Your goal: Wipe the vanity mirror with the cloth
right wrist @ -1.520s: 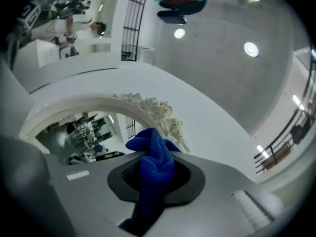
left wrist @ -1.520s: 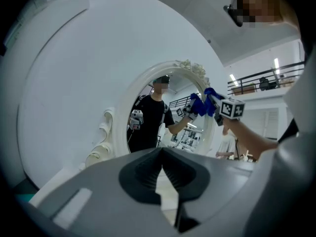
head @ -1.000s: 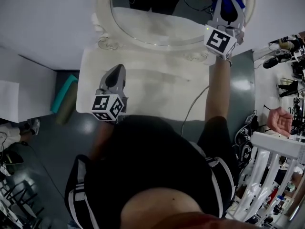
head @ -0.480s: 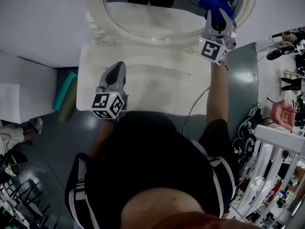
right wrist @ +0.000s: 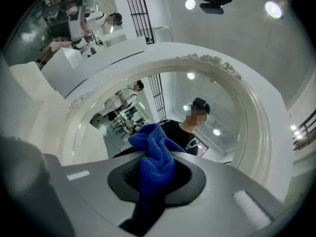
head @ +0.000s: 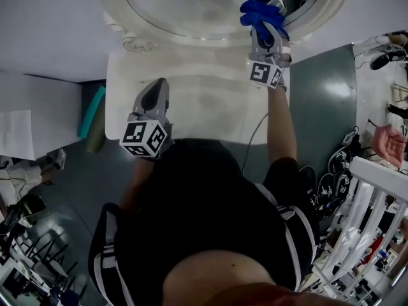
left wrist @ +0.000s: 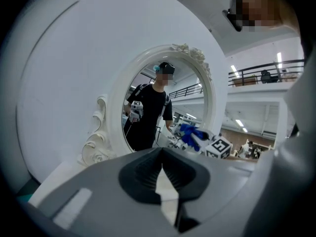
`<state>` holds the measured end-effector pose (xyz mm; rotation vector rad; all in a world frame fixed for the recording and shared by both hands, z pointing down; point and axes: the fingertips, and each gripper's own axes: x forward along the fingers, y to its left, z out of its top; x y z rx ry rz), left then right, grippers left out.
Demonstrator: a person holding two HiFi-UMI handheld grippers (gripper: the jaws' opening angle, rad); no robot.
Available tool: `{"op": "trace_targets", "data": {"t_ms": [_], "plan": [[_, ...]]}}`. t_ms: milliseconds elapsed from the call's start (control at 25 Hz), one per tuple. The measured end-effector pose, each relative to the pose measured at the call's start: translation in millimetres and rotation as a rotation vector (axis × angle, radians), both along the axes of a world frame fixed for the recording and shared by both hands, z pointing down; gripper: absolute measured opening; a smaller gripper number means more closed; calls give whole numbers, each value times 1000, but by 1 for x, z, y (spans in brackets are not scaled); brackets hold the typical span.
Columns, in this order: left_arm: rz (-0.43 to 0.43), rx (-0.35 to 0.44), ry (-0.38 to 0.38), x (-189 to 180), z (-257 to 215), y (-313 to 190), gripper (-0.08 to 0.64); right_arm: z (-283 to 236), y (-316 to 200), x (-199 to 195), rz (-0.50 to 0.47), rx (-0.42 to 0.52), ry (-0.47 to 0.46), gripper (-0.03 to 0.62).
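The oval vanity mirror [head: 191,11] in its ornate white frame [head: 127,40] stands at the back of the white vanity top [head: 204,107]. My right gripper [head: 264,27] is shut on a bunched blue cloth [head: 260,13], held against the lower right of the glass. The right gripper view has the cloth [right wrist: 155,157] sticking up between the jaws [right wrist: 155,164] in front of the mirror [right wrist: 212,132]. My left gripper [head: 158,88] hovers low over the vanity top's left half, shut and empty. In the left gripper view its tips [left wrist: 161,152] point at the mirror [left wrist: 148,112], with the cloth [left wrist: 190,132] at the right.
A cable [head: 252,139] trails from the right gripper across the vanity top's front edge. A teal object [head: 92,110] lies on the grey floor to the left. A white rack [head: 376,196] and clutter stand at the right.
The right gripper has slid left along the lower part of the mirror with the cloth. The left gripper has stayed where it was.
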<state>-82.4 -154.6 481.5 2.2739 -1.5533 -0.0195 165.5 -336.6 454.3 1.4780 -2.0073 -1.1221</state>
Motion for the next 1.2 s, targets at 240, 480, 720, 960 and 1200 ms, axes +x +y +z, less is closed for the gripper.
{"op": "trace_targets", "data": {"t_ms": [240, 480, 720, 960, 1200], "plan": [[-36, -25, -33, 18, -16, -7, 8, 61, -13, -4, -35, -145, 40, 44], [-109, -40, -56, -7, -5, 6, 8, 121, -12, -49, -100, -276, 6, 44], [-165, -54, -63, -32, 1, 15, 8, 153, -13, -100, -184, -423, -67, 43], [-162, -26, -36, -31, -7, 16, 8, 116, -5, -150, -364, -574, -382, 49], [-152, 49, -1, -39, -29, 10, 8, -28, 44, -160, -558, -499, -875, 51]]}}
